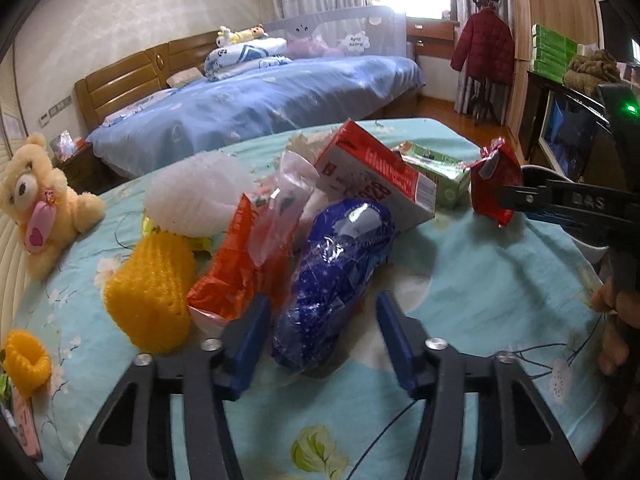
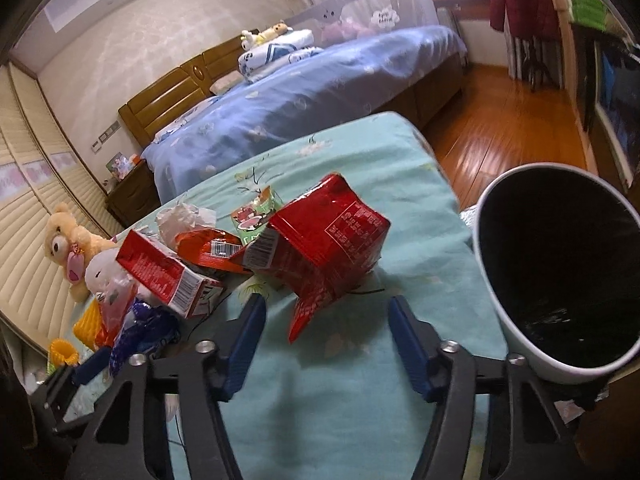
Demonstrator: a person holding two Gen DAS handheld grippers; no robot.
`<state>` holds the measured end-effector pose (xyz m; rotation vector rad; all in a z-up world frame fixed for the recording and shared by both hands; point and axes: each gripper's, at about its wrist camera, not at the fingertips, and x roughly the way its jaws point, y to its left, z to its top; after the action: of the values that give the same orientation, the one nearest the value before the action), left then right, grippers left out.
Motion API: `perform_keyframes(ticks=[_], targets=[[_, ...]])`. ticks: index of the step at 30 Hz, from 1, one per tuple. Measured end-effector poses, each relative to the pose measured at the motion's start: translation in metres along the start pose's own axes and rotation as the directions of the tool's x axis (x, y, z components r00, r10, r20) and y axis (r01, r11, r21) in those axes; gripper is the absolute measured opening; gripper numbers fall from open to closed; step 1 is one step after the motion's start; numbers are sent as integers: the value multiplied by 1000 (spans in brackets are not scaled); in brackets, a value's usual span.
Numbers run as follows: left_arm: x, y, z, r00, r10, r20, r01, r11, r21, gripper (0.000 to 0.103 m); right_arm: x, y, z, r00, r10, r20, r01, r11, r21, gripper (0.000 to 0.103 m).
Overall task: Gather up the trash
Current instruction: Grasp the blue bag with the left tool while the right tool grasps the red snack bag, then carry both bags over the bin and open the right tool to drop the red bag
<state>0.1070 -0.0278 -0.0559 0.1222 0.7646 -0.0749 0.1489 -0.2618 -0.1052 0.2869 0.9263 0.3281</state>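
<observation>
A heap of trash lies on a bed with a turquoise flowered sheet (image 1: 480, 280). My left gripper (image 1: 322, 304) stands open around the near end of a shiny blue wrapper (image 1: 336, 264); neither pad touches it. An orange wrapper (image 1: 236, 268) and a red-and-white carton (image 1: 376, 176) lie close by. My right gripper (image 2: 326, 304) is open too, its fingers either side of a crumpled red packet (image 2: 324, 248) without pressing on it. The left wrist view shows that packet (image 1: 494, 176) at the far right.
A white bin with a black liner (image 2: 560, 374) stands at the bed's right edge, beside the right gripper. Yellow foam nets (image 1: 152, 300), a white foam net (image 1: 200, 196), a green packet (image 1: 444, 176) and a teddy bear (image 1: 40, 200) lie leftward. A second bed (image 1: 260, 104) stands beyond.
</observation>
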Motion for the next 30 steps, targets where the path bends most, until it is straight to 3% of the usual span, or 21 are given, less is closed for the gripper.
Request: perform_keyframes(ticks=[1, 3, 8, 15, 30], targets=[[-1, 0, -1, 1000, -3, -5, 3, 1000, 3, 38, 3, 0, 0, 1000, 2, -7, -2, 1000, 4, 43], [-1, 0, 0, 1000, -8, -8, 8, 1000, 7, 33, 5, 0, 0, 1000, 9, -16, -9, 1000, 6, 11], [-12, 4, -2, 999, -31, 24, 31, 1000, -2, 26, -6, 5, -8, 1000, 14, 17, -13, 999, -29, 6], [-25, 0, -11, 992, -116, 40, 117, 993, -20, 24, -30, 0, -15, 999, 11, 38, -10, 1000, -27, 5], [-32, -39, 3, 976, -215, 35, 212, 975, 68, 24, -76, -49, -17, 993, -75, 90, 71, 997, 43, 5]])
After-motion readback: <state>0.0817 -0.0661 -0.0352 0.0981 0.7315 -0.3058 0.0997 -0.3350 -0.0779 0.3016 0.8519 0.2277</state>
